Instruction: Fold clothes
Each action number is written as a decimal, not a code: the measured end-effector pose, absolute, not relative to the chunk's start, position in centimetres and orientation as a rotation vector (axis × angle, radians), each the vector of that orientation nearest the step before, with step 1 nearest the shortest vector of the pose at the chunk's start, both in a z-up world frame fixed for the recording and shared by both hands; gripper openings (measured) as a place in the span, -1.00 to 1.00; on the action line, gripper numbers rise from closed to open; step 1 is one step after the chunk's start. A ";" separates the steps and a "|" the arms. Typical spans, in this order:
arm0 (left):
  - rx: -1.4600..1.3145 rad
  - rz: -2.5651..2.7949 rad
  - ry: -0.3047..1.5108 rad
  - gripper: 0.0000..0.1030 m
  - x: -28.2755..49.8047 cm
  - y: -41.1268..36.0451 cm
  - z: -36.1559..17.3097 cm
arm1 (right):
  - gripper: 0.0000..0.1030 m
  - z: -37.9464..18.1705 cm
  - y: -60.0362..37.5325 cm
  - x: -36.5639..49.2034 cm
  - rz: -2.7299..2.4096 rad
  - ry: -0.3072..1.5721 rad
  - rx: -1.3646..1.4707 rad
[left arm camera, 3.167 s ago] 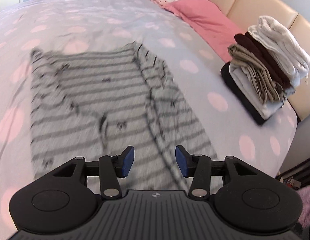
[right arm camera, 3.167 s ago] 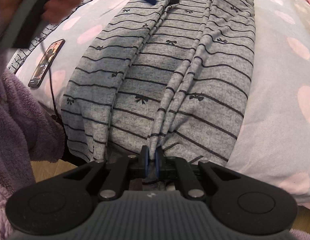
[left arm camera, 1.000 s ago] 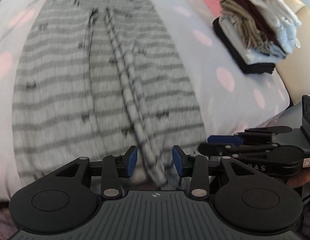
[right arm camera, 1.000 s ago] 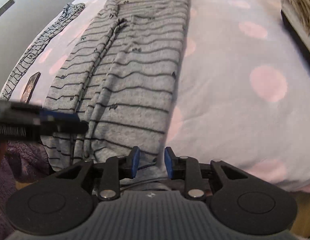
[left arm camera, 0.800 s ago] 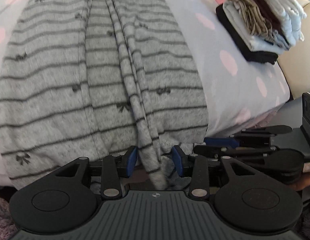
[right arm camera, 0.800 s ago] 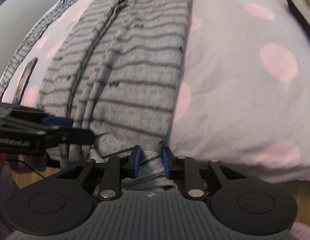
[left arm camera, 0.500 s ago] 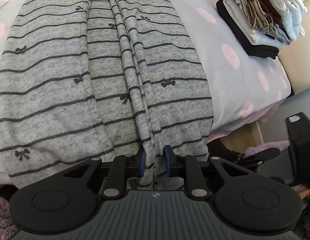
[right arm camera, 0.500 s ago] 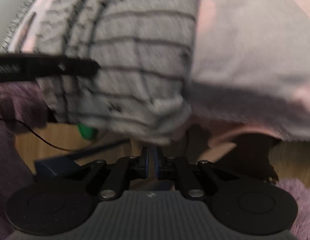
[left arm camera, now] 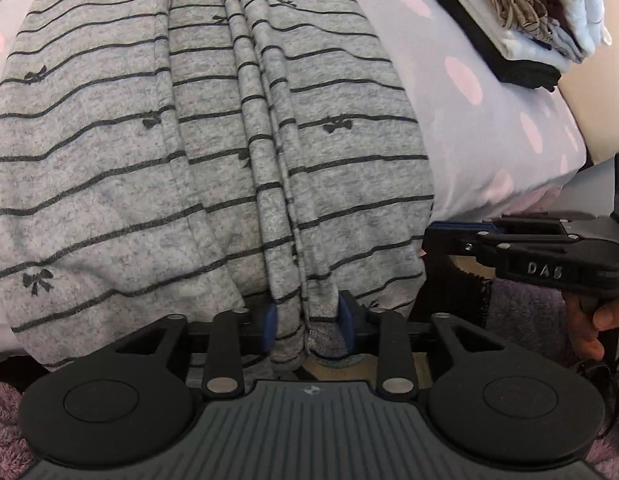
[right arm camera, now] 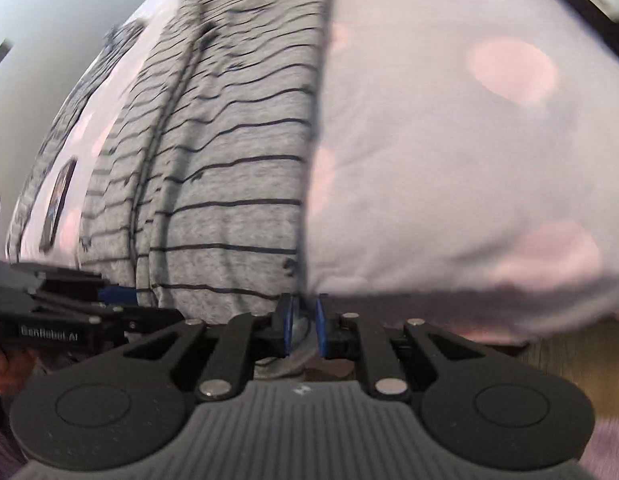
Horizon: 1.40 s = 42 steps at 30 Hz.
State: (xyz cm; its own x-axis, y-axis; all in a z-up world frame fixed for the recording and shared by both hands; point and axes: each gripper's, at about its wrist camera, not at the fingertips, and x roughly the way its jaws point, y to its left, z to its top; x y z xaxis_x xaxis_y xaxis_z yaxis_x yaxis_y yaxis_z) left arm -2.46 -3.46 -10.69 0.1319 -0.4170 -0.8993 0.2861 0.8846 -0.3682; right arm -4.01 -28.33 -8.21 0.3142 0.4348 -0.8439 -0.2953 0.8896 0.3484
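Observation:
A grey garment with thin black stripes and small bows [left arm camera: 213, 152] lies lengthwise on the bed, its near hem hanging over the edge. My left gripper [left arm camera: 308, 320] has the bunched middle fold of that hem between its blue pads. The cloth fills the gap and touches both pads while the jaws are opening a little. In the left wrist view my right gripper [left arm camera: 429, 236] sits at the hem's right corner. The blurred right wrist view shows my right gripper [right arm camera: 304, 324] nearly shut with grey cloth [right arm camera: 229, 184] pinched between its pads.
A stack of folded clothes [left arm camera: 521, 20] sits at the far right by the beige headboard [left arm camera: 589, 120]. The bed cover [left arm camera: 489, 140] is pale lilac with pink dots. A phone [right arm camera: 59, 204] and another striped piece [right arm camera: 69, 120] lie left of the garment. A hand [left arm camera: 589, 320] holds the right gripper.
Both grippers came down to the garment's near hem. The left closed on the middle fold, then widened slightly. The right swung to the hem's right corner and closed on it.

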 end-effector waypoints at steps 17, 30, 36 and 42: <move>-0.072 -0.502 1.361 -0.63 -2.9 -3.4 -11.4 | -0.88 -13.4 -26.3 -4.9 0.793 1.365 0.030; -0.209 -0.565 1.405 -0.88 -3.9 -1.5 -11.7 | -0.31 -10.4 -29.9 -4.4 0.481 1.307 0.074; -0.229 -0.571 1.443 -0.88 -4.2 -0.9 -12.5 | -0.20 -7.7 -29.9 -4.2 0.556 1.161 0.169; -0.228 -0.595 1.438 -0.87 -5.4 -0.7 -11.7 | -0.19 -5.9 -29.2 -4.3 0.485 1.139 0.040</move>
State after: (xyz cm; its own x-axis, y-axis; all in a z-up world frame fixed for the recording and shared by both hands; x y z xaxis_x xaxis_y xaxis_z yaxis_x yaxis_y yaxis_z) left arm -5.36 -0.74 -11.66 0.0195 -0.5114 -0.8591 0.2453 0.8354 -0.4918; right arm -4.29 -29.20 -5.88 0.3273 0.3902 -0.8606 -0.3499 0.8960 0.2732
